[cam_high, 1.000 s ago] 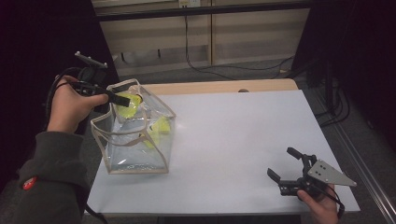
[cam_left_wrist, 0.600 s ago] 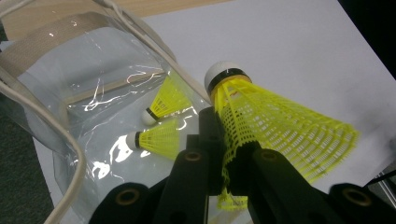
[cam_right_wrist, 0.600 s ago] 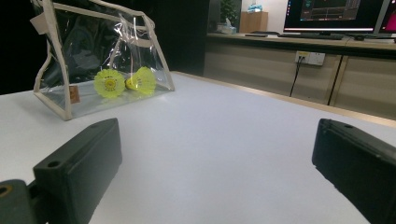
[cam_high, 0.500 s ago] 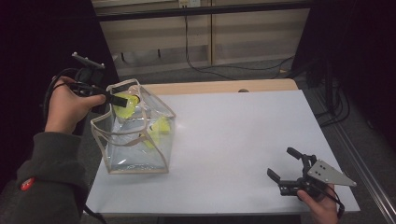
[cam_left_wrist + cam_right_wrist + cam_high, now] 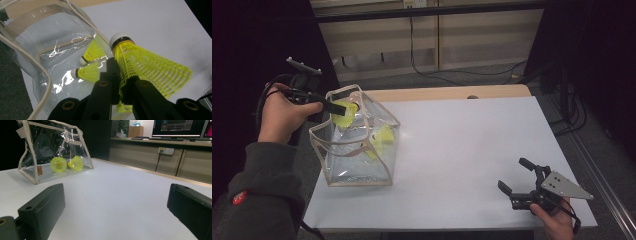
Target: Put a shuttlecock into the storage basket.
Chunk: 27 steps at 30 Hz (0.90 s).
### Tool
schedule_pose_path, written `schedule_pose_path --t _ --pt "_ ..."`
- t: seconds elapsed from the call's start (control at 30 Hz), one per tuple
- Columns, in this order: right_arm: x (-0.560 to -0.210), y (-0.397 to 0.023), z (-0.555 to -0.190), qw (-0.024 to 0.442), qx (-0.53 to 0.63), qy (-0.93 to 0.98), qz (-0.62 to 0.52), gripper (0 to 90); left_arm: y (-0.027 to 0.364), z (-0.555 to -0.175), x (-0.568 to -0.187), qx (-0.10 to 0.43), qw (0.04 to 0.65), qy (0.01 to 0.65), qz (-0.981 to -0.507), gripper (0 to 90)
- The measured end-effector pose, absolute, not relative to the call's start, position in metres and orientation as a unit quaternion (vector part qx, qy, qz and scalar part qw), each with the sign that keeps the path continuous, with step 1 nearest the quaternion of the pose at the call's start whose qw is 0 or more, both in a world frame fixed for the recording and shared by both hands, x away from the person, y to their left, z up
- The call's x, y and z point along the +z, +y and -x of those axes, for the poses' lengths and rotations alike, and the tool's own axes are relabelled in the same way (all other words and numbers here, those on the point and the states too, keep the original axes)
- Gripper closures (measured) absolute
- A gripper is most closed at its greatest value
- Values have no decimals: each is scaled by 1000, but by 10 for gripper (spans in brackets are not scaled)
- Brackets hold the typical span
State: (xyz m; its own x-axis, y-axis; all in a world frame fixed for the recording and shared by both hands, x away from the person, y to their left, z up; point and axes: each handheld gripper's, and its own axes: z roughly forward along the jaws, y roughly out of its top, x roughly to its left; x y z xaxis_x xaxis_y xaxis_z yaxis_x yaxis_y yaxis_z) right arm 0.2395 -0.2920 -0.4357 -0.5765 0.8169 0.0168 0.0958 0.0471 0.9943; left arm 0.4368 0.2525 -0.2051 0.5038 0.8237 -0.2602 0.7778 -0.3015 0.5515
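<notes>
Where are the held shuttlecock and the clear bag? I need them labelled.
held shuttlecock point(image 5: 150, 67), left gripper view, on its yellow skirt.
clear bag point(image 5: 357, 172), high view, on its front wall.

White table point(image 5: 462, 150) with a wooden far edge, a clear beige-trimmed bag point(image 5: 357, 170) standing near its left side.

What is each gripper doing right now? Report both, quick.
Left gripper: shut on the yellow shuttlecock, held over the open clear bag.
Right gripper: open, holding nothing, low over the white table.
</notes>
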Motion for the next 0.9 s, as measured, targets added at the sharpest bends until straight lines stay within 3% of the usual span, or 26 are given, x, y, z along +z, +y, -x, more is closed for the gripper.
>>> schedule_pose_path --t 0.9 --pt "-436 -292 -239 303 596 659 -346 12 263 -438 -220 42 313 517 -795 877"
